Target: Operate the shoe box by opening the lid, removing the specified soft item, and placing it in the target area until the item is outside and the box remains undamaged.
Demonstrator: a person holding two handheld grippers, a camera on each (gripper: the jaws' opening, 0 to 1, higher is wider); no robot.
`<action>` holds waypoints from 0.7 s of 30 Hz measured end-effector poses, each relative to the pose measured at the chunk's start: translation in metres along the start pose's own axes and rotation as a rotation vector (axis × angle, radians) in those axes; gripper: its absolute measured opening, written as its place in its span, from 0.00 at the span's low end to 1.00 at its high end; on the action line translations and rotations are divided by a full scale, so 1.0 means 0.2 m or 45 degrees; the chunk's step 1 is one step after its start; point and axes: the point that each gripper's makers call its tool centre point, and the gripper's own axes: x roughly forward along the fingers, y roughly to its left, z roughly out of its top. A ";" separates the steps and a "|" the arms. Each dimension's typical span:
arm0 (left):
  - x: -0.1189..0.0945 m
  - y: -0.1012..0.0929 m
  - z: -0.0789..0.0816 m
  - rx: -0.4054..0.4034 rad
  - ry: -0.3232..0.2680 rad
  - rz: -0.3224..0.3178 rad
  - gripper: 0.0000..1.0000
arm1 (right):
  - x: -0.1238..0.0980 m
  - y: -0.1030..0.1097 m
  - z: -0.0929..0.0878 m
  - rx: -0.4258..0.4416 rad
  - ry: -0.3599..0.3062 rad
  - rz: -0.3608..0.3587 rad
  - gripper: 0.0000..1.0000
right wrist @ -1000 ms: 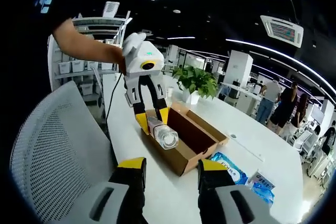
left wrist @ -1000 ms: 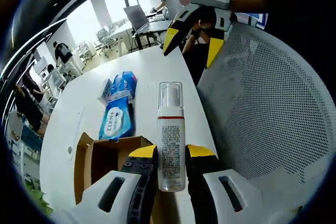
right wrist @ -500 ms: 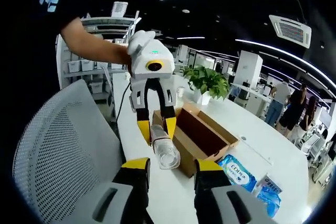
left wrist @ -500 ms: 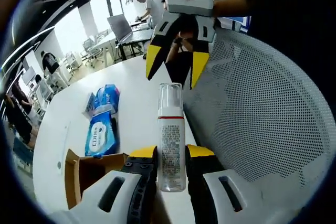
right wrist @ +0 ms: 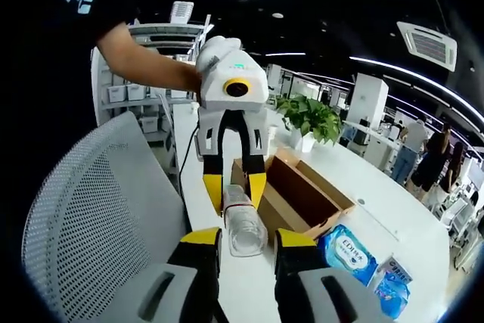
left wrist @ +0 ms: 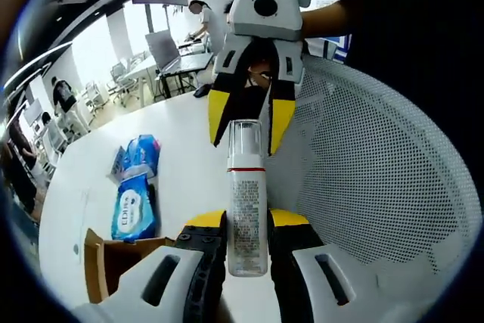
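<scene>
The clear foam-pump bottle (left wrist: 246, 209) is held off the table, clamped low on its body between the yellow-tipped jaws of the left gripper (left wrist: 246, 225) — its pump cap points straight at the right gripper (left wrist: 249, 115), whose jaws stand spread to either side of the cap, with a gap on both sides. In the right gripper view the bottle (right wrist: 243, 221) comes in end-on, its far end lying between the right gripper's (right wrist: 247, 238) parted tips; whether they touch it cannot be told. The left gripper (right wrist: 234, 179) pinches it from above, held by a bare forearm (right wrist: 144, 58).

The open cardboard shoe box (right wrist: 299, 198) sits just behind the bottle, near the table's edge, flaps up. In the left gripper view one corner of the box (left wrist: 113, 259) shows low on the left. Beyond it lie two blue wet-wipe packs (left wrist: 134, 206), touching each other; in the right gripper view they (right wrist: 355, 251) lie just past the box's near end.

The white table (left wrist: 181, 164) has bare room around the packs. A white mesh chair back (left wrist: 378, 187) stands close against the table's edge, right beside both grippers. Further off — a potted plant (right wrist: 308, 117), desks, and people standing in an open office.
</scene>
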 end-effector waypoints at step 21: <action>0.06 -0.02 0.00 0.077 -0.017 -0.013 0.20 | 0.00 0.05 0.00 -0.082 0.025 0.040 0.15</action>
